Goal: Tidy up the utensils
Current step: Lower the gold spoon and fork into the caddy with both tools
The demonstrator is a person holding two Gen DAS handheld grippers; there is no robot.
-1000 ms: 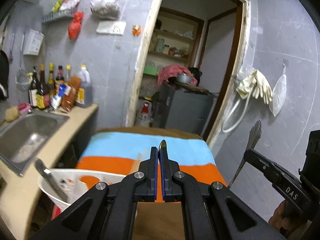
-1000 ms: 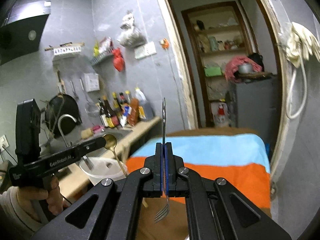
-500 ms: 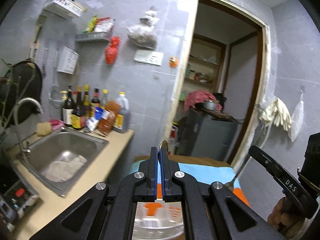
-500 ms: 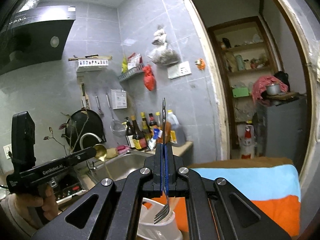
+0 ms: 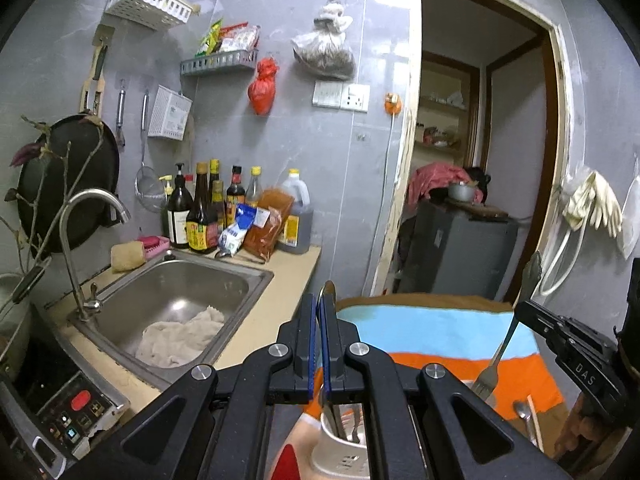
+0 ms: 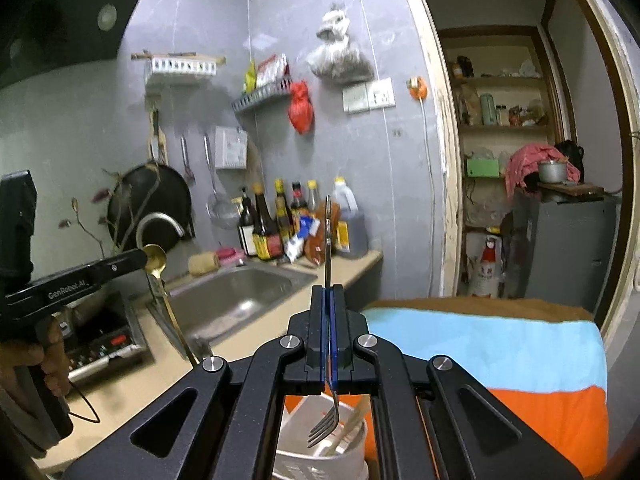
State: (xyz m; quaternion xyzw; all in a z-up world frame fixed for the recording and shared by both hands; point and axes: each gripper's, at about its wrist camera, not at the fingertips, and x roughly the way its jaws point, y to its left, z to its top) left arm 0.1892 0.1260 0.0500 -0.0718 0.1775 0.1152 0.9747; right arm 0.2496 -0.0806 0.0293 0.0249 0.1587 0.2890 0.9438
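Now, left view: my left gripper (image 5: 319, 312) is pinched tight on the gold spoon (image 5: 329, 289) above the white utensil holder (image 5: 344, 446); it could clip the rim. Right view: right gripper (image 6: 329, 308) clamps the fork (image 6: 327, 360), tines just over the holder, liable to snag utensils inside.

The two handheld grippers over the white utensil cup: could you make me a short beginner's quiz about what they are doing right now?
1. What does the right gripper hold, and which way do its tines point?
2. True or false: the left gripper holds a gold-coloured spoon.
3. What lies in the steel sink: A a crumpled whitish cloth, B a plate, C bottles?

Key: 1. A silver metal fork, tines down over the white utensil cup. 2. True. 3. A.
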